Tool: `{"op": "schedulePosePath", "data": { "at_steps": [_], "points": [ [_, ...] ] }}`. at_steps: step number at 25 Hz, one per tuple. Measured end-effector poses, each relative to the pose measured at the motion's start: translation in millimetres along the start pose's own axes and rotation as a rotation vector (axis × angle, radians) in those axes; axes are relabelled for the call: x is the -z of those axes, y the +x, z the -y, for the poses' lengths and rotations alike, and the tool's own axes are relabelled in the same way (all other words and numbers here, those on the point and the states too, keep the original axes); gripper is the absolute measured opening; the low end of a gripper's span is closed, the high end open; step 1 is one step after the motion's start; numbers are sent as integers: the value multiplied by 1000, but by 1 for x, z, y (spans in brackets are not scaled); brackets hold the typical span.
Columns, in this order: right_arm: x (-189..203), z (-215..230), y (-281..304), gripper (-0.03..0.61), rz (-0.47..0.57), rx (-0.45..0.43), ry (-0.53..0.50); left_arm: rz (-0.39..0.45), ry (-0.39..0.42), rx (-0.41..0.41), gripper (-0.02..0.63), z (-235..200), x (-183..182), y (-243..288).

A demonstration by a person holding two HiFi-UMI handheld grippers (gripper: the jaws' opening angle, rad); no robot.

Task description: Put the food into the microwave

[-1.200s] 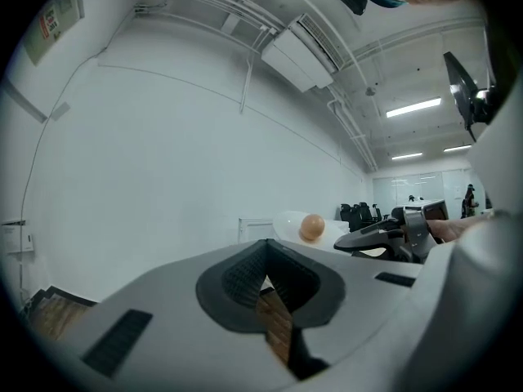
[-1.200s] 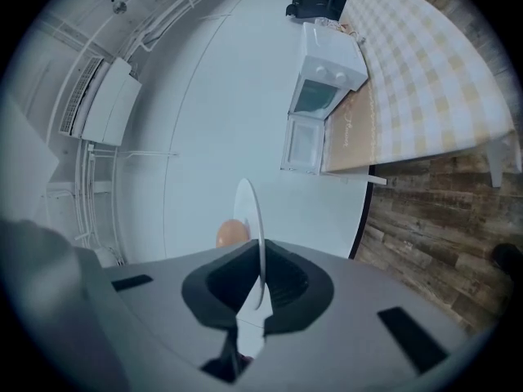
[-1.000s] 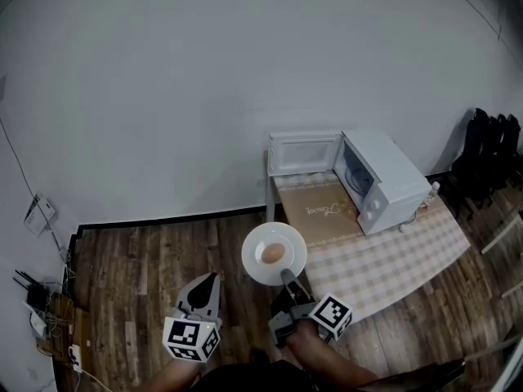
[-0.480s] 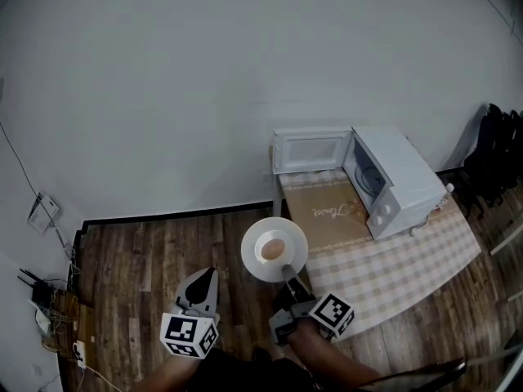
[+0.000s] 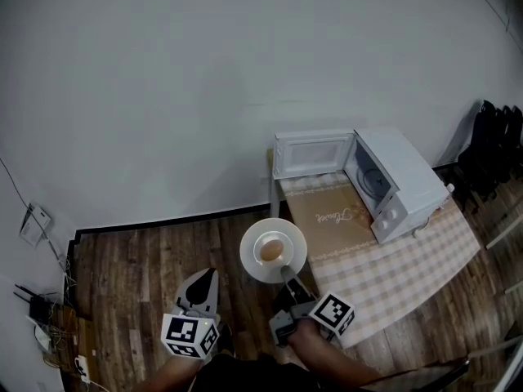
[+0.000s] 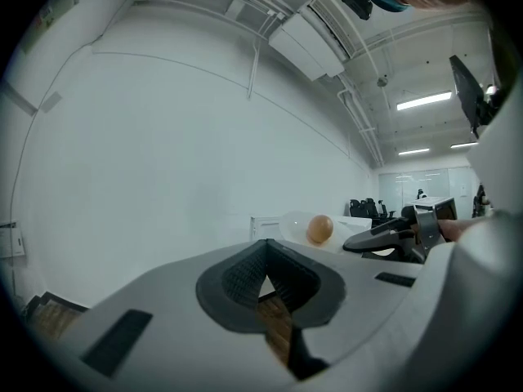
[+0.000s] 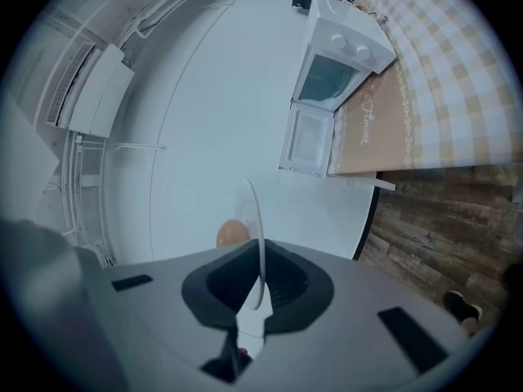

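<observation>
1. Both grippers had travelled on across the floor with the person since the earlier frames. The microwave [image 5: 402, 180] had slid slightly rightward in the head view, and the plate's attitude looked unchanged.
2. Right gripper [image 5: 284, 273]: jaws pinched on the near rim of the white plate [image 5: 252, 256], which was held out roughly level ahead of the body.
3. Left gripper [image 5: 210, 274]: jaws pressed together with nothing between them. It was carried beside the right one, apart from the plate.
4. Food [image 5: 271, 251]: one round, brownish item sat near the plate's middle. Its kind could not be determined.
5. Position: the plate hung by the near corner of the table [image 5: 413, 278], well short of the microwave. The microwave's door [image 5: 314, 153] stood swung open.
6. Assessment: the carry to the microwave was in hand and the placing not yet begun. The next move would call for steering the plate past the open door into the cavity. It must stay level, since a one-edge grip could let the food roll.
</observation>
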State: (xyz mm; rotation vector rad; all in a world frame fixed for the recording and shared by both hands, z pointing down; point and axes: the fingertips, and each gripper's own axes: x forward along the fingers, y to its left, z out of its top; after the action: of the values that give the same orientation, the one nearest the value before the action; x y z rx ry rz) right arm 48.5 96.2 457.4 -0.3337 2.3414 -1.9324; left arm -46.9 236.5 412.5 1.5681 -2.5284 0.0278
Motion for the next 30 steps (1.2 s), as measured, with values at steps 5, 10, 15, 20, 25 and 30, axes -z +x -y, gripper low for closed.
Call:
{"op": "schedulePosePath", "data": {
  "at_steps": [5, 10, 15, 20, 25, 30],
  "points": [
    [13, -7, 33, 17, 26, 22, -11, 21, 7, 31, 8, -42, -15, 17],
    [21, -13, 67, 17, 62, 23, -16, 16, 8, 76, 8, -78, -19, 40],
    [22, -9, 91, 17, 127, 49, -6, 13, 4, 151, 8, -102, -21, 67],
    [20, -9, 106, 17, 209, 69, -9, 8, 6, 243, 8, -114, -22, 92],
    [16, -8, 118, 17, 274, 80, -13, 15, -13, 339, 8, -117, -26, 111],
    [3, -11, 120, 17, 347, 92, -17, 1, -20, 387, 8, -117, -26, 133]
  ]
}}
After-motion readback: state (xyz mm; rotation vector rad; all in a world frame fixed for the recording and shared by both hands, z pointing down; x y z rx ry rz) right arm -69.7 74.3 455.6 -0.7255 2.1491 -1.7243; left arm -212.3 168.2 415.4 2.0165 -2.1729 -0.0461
